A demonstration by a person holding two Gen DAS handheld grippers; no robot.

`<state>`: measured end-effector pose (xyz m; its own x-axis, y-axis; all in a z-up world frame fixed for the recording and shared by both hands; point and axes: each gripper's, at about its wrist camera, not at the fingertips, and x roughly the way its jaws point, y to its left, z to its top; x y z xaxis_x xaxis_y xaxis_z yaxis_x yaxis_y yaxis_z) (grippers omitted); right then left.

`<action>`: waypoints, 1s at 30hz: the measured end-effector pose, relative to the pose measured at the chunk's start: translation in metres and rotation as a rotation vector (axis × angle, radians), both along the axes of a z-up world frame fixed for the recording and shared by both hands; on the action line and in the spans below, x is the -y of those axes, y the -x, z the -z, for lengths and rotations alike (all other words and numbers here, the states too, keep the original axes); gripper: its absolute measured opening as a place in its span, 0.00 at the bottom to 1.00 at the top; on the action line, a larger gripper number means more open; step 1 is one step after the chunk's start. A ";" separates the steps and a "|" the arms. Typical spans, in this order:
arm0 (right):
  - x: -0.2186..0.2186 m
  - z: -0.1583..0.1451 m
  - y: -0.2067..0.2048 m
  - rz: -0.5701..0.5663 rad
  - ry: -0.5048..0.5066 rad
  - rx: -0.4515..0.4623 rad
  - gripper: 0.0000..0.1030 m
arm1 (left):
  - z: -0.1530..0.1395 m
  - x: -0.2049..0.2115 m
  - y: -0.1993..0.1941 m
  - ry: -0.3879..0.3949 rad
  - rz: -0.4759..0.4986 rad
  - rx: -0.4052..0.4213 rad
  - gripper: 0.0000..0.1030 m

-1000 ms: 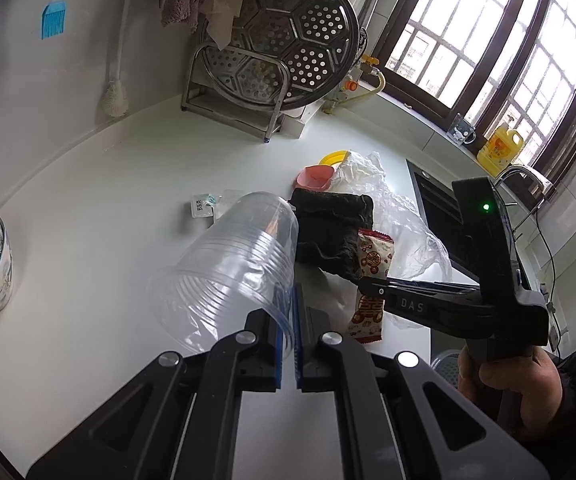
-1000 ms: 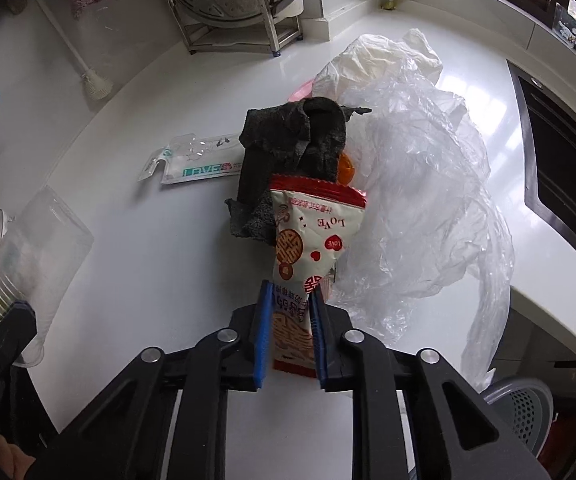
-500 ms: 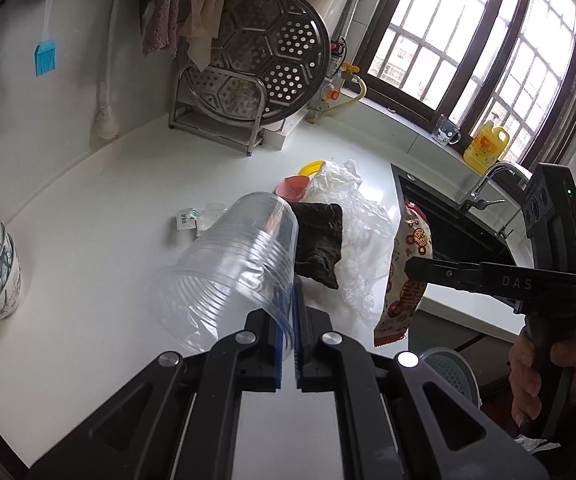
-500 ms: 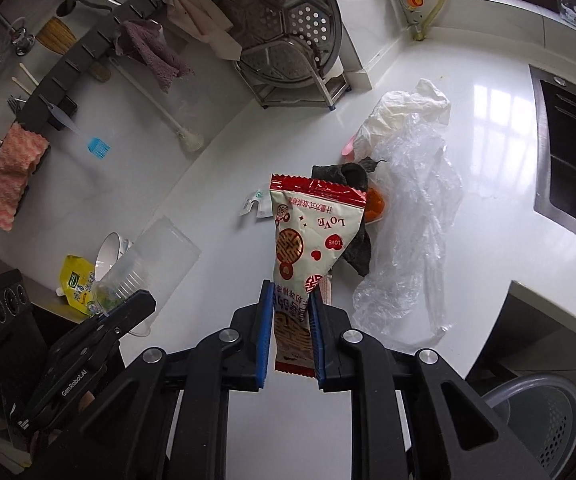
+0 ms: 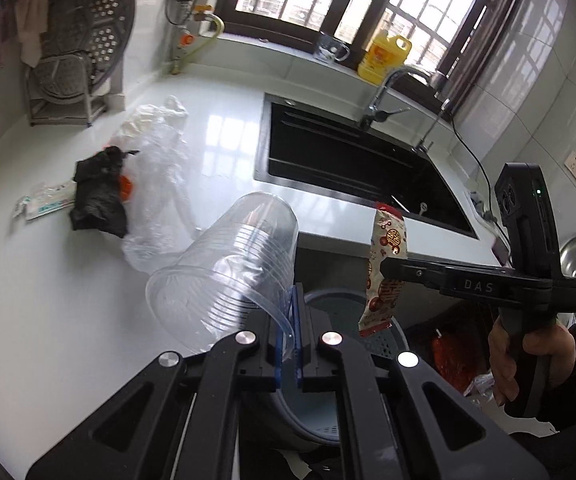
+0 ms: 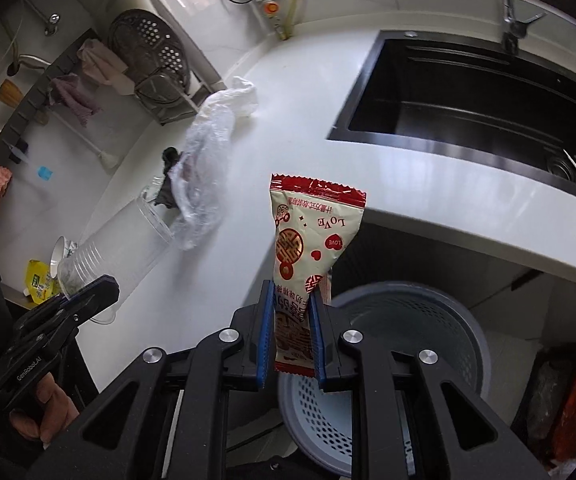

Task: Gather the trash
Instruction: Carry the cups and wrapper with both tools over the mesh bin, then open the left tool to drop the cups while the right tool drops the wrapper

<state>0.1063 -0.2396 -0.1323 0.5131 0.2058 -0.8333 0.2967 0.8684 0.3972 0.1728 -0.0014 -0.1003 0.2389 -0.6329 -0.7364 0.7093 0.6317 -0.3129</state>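
Trash in both claws: our right gripper [image 6: 290, 344] pinches a red-and-cream snack wrapper [image 6: 308, 240] above the grey mesh bin [image 6: 428, 320], our left gripper [image 5: 288, 344] pinches a clear ribbed plastic cup's [image 5: 223, 280] rim, which might slip and miss.

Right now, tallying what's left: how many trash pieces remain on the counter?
3: clear plastic bag, black crumpled bag beside it, flat wrapper left of that. More may hide underneath.

The open waste basket [image 6: 428, 344] below the counter edge [image 6: 468, 216] is overhung only by the held snack wrapper [image 6: 308, 248]; the stacked clear cups [image 5: 223, 280] crowd its left side.
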 end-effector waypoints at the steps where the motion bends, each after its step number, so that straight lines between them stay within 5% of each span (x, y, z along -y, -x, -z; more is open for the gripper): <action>1: 0.008 0.008 0.008 0.006 0.000 -0.019 0.16 | 0.006 0.014 0.007 -0.011 0.029 -0.014 0.04; 8: 0.042 0.067 0.051 -0.007 -0.019 -0.139 0.17 | 0.075 0.095 0.056 -0.156 0.144 -0.126 0.05; 18: 0.052 0.112 0.064 -0.104 -0.065 -0.218 0.22 | 0.107 0.119 0.078 -0.277 0.059 -0.178 0.07; 21: 0.060 0.109 0.066 -0.112 -0.062 -0.210 0.36 | 0.105 0.116 0.080 -0.289 0.016 -0.185 0.29; 23: 0.064 0.107 0.067 -0.118 -0.064 -0.201 0.37 | 0.101 0.113 0.084 -0.283 -0.015 -0.177 0.58; 30: 0.072 0.099 0.069 -0.143 -0.086 -0.180 0.41 | 0.087 0.113 0.092 -0.287 -0.069 -0.149 0.64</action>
